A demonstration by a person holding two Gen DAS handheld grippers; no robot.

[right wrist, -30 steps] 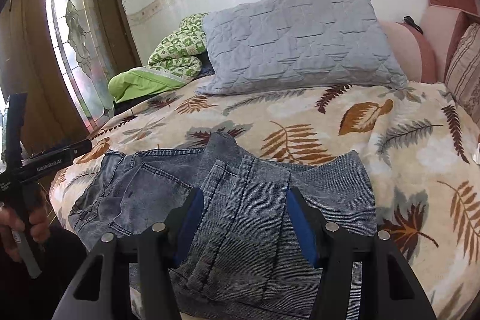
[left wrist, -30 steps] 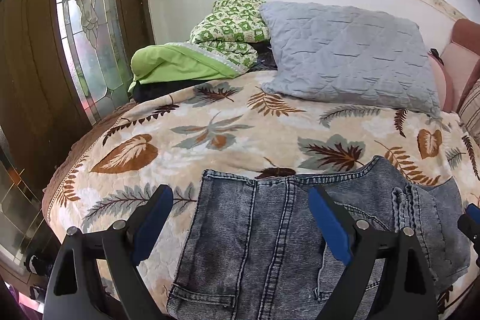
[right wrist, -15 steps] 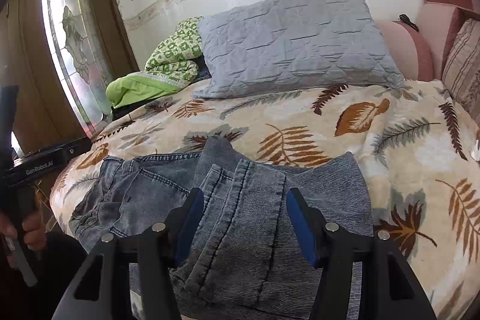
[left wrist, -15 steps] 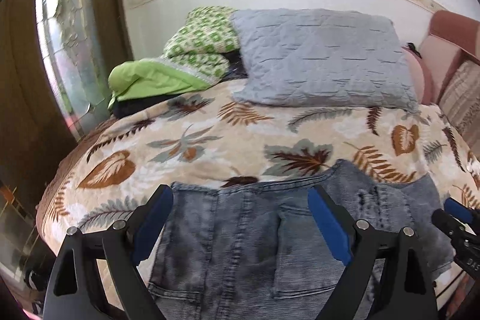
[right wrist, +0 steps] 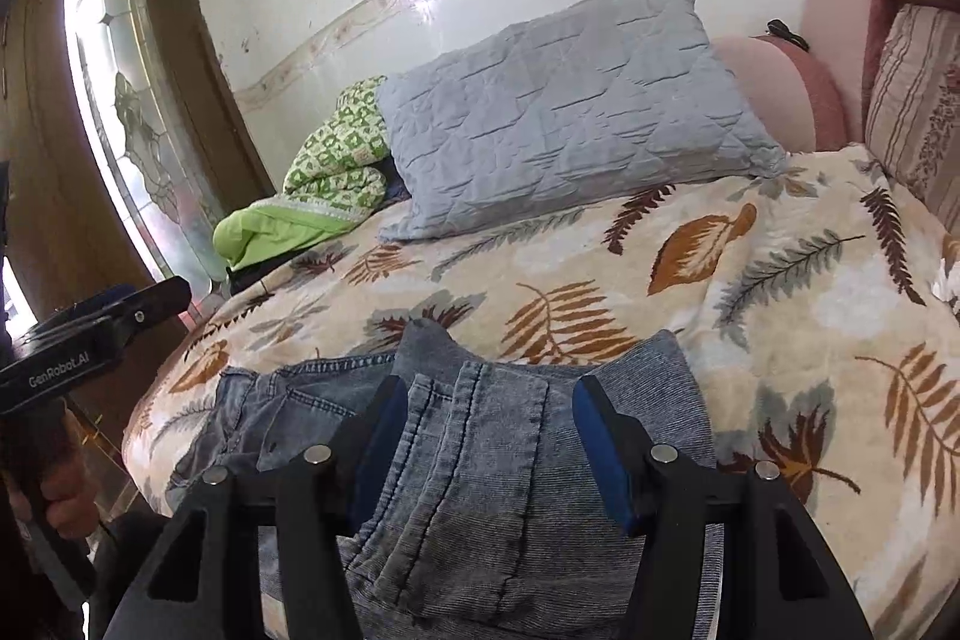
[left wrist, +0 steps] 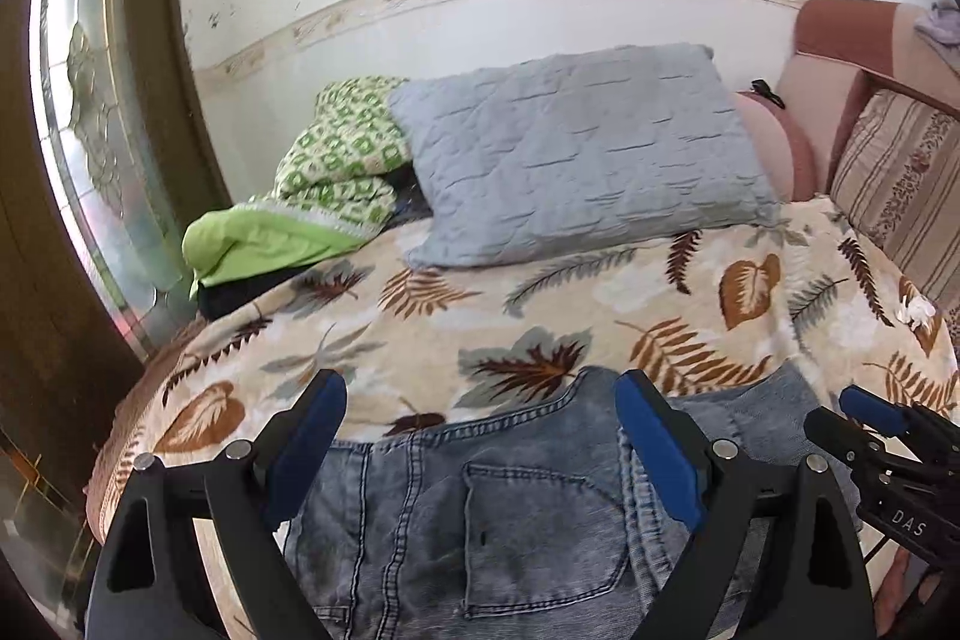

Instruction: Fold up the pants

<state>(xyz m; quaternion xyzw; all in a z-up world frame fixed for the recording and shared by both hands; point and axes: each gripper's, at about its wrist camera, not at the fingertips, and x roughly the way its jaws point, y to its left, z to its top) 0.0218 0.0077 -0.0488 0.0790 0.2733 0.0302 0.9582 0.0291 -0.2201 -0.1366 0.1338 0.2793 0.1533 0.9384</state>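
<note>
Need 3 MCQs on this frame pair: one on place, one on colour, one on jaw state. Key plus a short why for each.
1. Where do the jeans lie?
A. on the near edge of the leaf-print bedspread
B. on top of the grey pillow
C. on the floor by the door

2. What colour are the pads on the left gripper?
A. red
B. blue
C. yellow

3. How do the jaws of the right gripper stand?
A. shut on the jeans
B. shut on the pillow
C. open, with denim showing between them

Key:
1 A: both wrist views show the denim on the bedspread's front edge, well short of the pillow.
2 B: the left wrist view shows blue pads on black fingers.
3 C: the right wrist view shows a wide gap between the two pads, with folded denim lying in it unclamped.
</note>
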